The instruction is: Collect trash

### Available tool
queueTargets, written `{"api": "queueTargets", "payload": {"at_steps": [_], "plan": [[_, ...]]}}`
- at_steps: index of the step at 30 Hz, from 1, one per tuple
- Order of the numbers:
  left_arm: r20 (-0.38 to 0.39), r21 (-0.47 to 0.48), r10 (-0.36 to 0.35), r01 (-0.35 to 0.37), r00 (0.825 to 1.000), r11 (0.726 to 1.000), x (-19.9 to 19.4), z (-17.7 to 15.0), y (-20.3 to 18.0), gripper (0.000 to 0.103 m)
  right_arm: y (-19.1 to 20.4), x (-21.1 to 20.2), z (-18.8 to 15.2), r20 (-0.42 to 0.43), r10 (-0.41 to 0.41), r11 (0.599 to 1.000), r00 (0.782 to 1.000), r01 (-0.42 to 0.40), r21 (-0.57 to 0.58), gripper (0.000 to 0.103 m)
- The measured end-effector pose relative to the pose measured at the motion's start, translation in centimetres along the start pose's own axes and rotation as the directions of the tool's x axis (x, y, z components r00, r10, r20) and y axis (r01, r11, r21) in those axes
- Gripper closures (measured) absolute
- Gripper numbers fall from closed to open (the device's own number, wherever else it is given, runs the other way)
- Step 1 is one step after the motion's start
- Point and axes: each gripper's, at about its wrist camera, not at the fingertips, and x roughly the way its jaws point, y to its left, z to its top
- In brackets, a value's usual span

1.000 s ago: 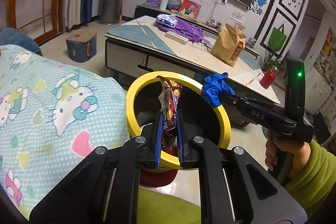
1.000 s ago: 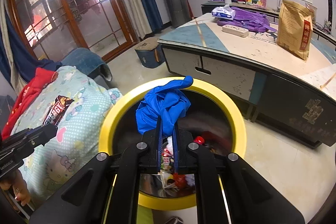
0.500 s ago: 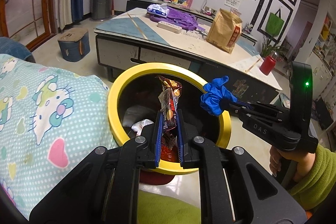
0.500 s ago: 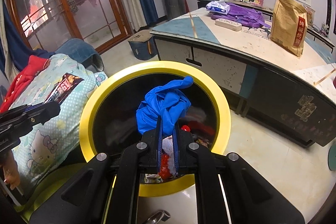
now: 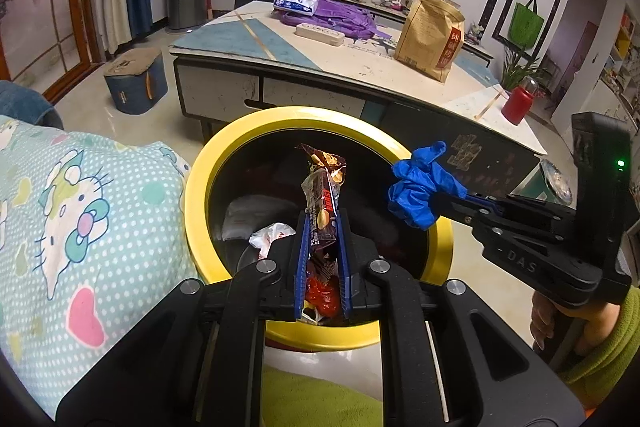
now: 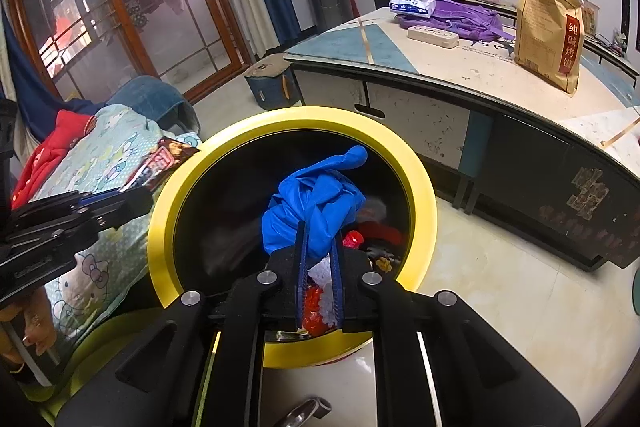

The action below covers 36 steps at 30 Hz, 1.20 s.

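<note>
Over the yellow-rimmed bin (image 5: 196, 187): both claws loaded with trash.
The left claw (image 5: 322, 223) is clamped on a brown snack wrapper (image 5: 324, 187); the right claw (image 6: 320, 239), its jaws starting to part, still pinches a crumpled blue glove (image 6: 316, 199). Beside the bin lies a cartoon-print blanket (image 5: 80, 207); beyond, the desk (image 5: 360, 67) carries a brown paper bag (image 5: 432, 39) and purple cloth (image 5: 336, 17).

Both wrist views close above the shared yellow bin (image 5: 200, 195), angled downward.
</note>
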Motion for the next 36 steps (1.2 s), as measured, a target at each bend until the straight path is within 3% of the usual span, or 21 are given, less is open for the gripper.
{"api": "queueTargets", "payload": {"at_steps": [8, 16, 20, 22, 25, 29, 36], "plan": [[-0.007, -0.006, 0.011, -0.011, 1.000, 1.000, 0.7, 0.8, 0.1, 0.092, 0.1, 0.0, 0.0, 0.001, 0.003, 1.000, 1.000, -0.003, -0.004, 0.080], [-0.004, -0.029, 0.026, -0.026, 1.000, 0.999, 0.3, 1.0, 0.8, 0.057, 0.1, -0.6, 0.1, 0.018, -0.001, 1.000, 1.000, 0.001, 0.001, 0.066], [-0.003, -0.041, 0.043, -0.043, 0.999, 0.998, -0.2, 1.1, 1.1, 0.041, 0.1, -1.3, 0.3, 0.036, -0.008, 1.000, 0.999, 0.008, 0.007, 0.052], [0.002, -0.052, 0.053, -0.053, 0.999, 0.997, -0.6, 1.2, 1.5, 0.026, 0.1, -1.6, 0.4, 0.046, -0.013, 1.000, 0.999, 0.012, 0.008, 0.044], [0.013, -0.080, 0.073, -0.072, 0.997, 0.994, -1.6, 1.2, 2.5, 0.012, 0.5, -2.4, 0.8, 0.070, -0.017, 1.000, 0.997, 0.017, 0.002, 0.031], [0.038, -0.119, 0.106, -0.100, 0.994, 0.988, -3.5, 1.3, 3.9, 0.011, 1.6, -3.3, 1.3, 0.101, -0.025, 0.999, 0.995, 0.028, -0.025, 0.017], [0.083, -0.181, 0.169, -0.152, 0.982, 0.972, -7.3, 0.8, 6.2, 0.011, 4.6, -4.7, 2.0, 0.143, -0.009, 0.996, 0.990, 0.022, -0.091, 0.007]]}}
